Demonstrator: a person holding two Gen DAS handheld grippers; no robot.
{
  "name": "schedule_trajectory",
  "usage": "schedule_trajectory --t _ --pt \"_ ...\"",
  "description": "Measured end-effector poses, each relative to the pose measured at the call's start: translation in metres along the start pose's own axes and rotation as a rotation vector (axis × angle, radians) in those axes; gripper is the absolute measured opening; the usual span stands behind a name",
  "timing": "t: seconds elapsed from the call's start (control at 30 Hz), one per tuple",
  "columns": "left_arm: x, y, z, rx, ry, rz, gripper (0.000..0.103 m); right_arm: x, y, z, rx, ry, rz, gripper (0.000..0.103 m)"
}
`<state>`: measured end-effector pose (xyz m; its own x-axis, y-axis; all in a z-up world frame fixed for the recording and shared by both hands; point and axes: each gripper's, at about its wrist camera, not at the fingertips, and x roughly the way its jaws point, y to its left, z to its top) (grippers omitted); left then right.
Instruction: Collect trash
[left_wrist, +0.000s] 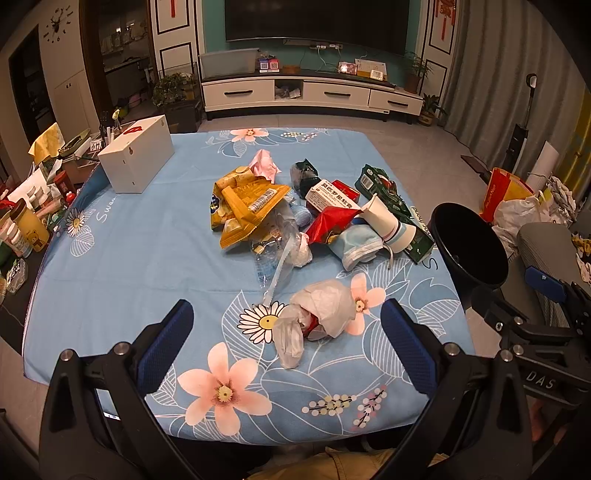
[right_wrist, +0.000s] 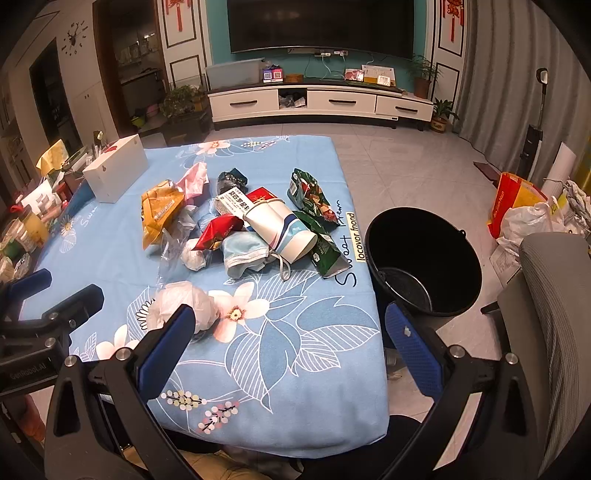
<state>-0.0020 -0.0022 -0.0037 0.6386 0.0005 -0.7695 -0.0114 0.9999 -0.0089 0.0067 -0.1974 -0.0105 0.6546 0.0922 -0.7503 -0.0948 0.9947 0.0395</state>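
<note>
Hovering, both spread: left gripper (left_wrist: 286, 332) facing crumpled white plastic bag (left_wrist: 325, 310); right gripper (right_wrist: 291, 328) beside black round bucket (right_wrist: 424, 254). Pinch bag's bulk, lift clear.

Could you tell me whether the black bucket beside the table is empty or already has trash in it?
Empty, as far as it shows: the right wrist view looks into the black bucket and only its bare bottom is visible.

Def someone's living rm at home. Big flat TV (left_wrist: 317, 18) on a teal wall, long white TV cabinet (left_wrist: 310, 94) w/ drawers under it, potted plants (right_wrist: 423, 75) around, red knot decorations (right_wrist: 451, 18), wall clock (left_wrist: 59, 24). Floral blue cloth (left_wrist: 147, 240) over the surface, grey curtains (right_wrist: 517, 74), tiled floor (right_wrist: 406, 166).
</note>
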Motion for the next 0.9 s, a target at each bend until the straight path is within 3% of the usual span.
schedule_trajectory --t 0.9 --pt "-0.0009 -0.0017 -0.0003 0.006 0.0 0.001 0.101 -0.0005 0.0006 0.0002 0.001 -0.001 0.002 0.1"
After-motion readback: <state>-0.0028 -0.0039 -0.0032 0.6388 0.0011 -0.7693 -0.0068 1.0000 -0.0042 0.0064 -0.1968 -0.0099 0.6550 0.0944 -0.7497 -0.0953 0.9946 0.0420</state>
